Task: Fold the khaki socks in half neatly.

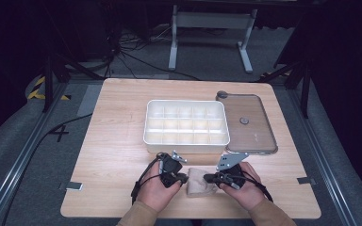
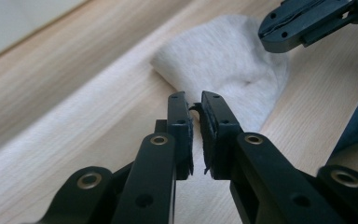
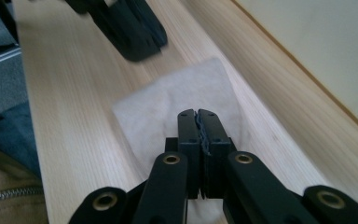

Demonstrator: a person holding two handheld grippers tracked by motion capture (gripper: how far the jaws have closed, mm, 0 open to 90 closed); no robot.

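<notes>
A dark room with a grey floor, loose cables and a metal stand surrounds the pale wooden table (image 1: 122, 141). On it, in the high view, stand a white compartment box (image 1: 186, 123) and, just beside it on the right, a clear lid (image 1: 250, 123) lying flat. Near the person's edge a small beige cloth (image 1: 199, 181) lies flat on the wood, between the left gripper (image 1: 183, 178) and the right gripper (image 1: 208, 178), whose tips come at it from either side. From above, the hands and the black bodies cover the jaws, so how they stand is hard to make out there. The left gripper view settles it for that side: the left gripper (image 2: 195, 105) has its jaws parted by a narrow slit, with nothing between them, and the tips sit just short of the cloth (image 2: 228, 60), whose fold rises behind them. The right gripper view shows the right gripper (image 3: 197, 116) with its jaws pressed together above the cloth (image 3: 168, 100). Whether they pinch any of the fabric cannot be told, since the tips hide the spot beneath. The box appears there as a blurred white wall cut off at the frame's edge.
</notes>
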